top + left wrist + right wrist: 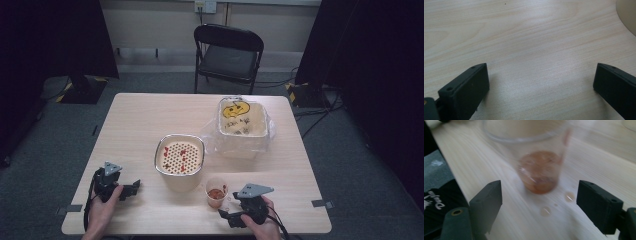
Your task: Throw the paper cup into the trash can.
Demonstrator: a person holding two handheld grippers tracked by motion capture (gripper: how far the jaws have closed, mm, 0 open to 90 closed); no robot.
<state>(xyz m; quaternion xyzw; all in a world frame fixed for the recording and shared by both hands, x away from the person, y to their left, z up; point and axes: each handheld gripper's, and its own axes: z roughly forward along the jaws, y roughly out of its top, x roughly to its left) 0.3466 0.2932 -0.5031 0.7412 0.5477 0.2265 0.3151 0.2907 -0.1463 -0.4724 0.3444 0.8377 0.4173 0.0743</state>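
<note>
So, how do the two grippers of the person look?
Both are black. The left gripper and the right gripper each carry a grey three-cornered plate on top and trail a black cable. Their jaws are flat, blocky black pads with small screw holes. No sleeves are visible.

high view overhead; gripper views skim table (135, 120).

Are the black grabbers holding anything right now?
No, nothing is held. The left gripper is open over bare table. The right gripper is open too, its fingers apart, short of the plastic cup.
</note>
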